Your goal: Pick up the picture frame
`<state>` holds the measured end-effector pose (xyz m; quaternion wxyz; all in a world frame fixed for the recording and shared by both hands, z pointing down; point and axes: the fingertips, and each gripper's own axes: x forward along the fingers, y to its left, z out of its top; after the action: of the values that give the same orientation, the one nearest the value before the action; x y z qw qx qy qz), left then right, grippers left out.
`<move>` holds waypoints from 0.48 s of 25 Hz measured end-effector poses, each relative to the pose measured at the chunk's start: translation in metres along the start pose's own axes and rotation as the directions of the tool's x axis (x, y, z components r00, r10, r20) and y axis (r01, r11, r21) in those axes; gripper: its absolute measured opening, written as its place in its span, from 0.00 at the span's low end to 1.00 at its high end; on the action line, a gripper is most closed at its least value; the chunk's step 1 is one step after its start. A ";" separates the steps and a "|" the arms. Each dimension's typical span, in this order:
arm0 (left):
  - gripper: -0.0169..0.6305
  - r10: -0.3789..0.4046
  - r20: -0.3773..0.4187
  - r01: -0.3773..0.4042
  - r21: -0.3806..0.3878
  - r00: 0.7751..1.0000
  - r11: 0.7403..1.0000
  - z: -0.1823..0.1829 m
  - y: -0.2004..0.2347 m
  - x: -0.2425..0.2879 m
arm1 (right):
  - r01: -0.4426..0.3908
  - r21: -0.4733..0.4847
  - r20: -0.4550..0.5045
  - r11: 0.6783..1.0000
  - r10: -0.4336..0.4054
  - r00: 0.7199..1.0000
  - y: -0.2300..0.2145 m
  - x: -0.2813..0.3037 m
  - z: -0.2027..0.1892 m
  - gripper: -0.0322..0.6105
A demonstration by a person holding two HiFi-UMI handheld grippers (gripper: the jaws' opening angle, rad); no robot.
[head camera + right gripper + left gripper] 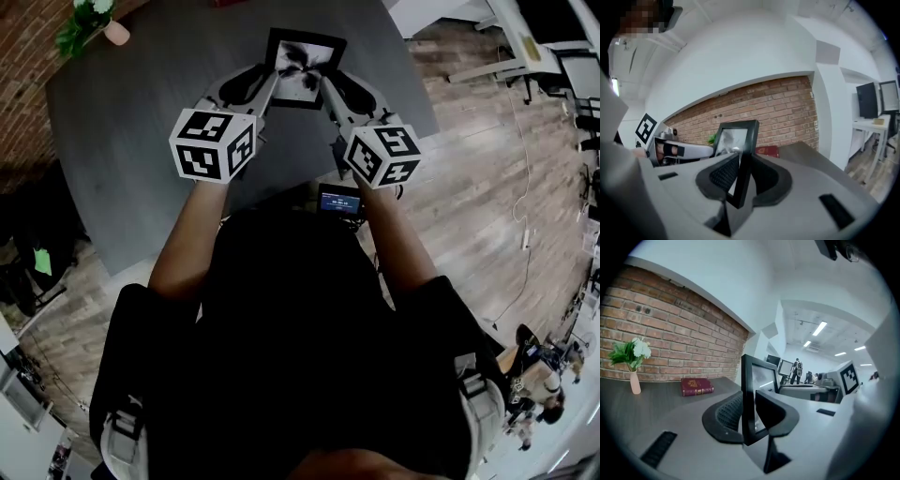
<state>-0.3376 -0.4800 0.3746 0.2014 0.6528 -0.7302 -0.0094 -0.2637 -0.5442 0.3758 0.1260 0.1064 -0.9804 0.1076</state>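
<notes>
Picture frame (305, 67): black border, pale print with a dark blot, at upper centre of the head view, over the dark grey tabletop (141, 141), gripped from both sides. Left tongs (269, 82) narrowed onto its left edge; the left gripper view shows the frame edge-on and upright, pinched between the dark ribbed pads (724, 416). Right tongs (330, 89) narrowed onto the right edge; the right gripper view shows the frame leaning a little, its lower corner poking out below the pads. Both tongs holding the frame, neither wide. Marker cubes (214, 143) sit nearer the person, left and right of centre in the head view. Vase (114, 30) of white flowers in the upper left corner of that view, well apart from the frame. Red book (697, 386) lies flat on the tabletop against the brick wall (670, 324), left of centre in the left gripper view, to the right of the vase.
</notes>
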 end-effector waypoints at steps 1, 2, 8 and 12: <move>0.15 -0.002 0.012 0.002 0.004 1.000 1.000 0.004 -0.003 -0.008 | -0.002 -0.005 0.023 1.000 0.002 1.000 0.007 -0.006 0.007 0.18; 0.15 -0.004 0.025 0.004 0.007 1.000 1.000 0.008 -0.006 -0.016 | -0.004 -0.014 0.042 1.000 0.004 0.999 0.014 -0.012 0.013 0.18; 0.15 0.001 0.071 -0.004 0.044 0.998 0.999 0.029 -0.042 -0.030 | -0.013 -0.039 0.100 0.999 0.017 0.995 0.013 -0.045 0.035 0.17; 0.15 0.011 0.078 -0.017 0.075 0.997 0.997 0.031 -0.090 -0.033 | -0.020 -0.052 0.136 0.998 0.027 0.990 0.000 -0.090 0.040 0.17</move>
<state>-0.2596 -0.4692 0.3118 0.1481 0.6540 -0.7418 -0.0055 -0.1879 -0.5373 0.3135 0.0599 0.0986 -0.9904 0.0767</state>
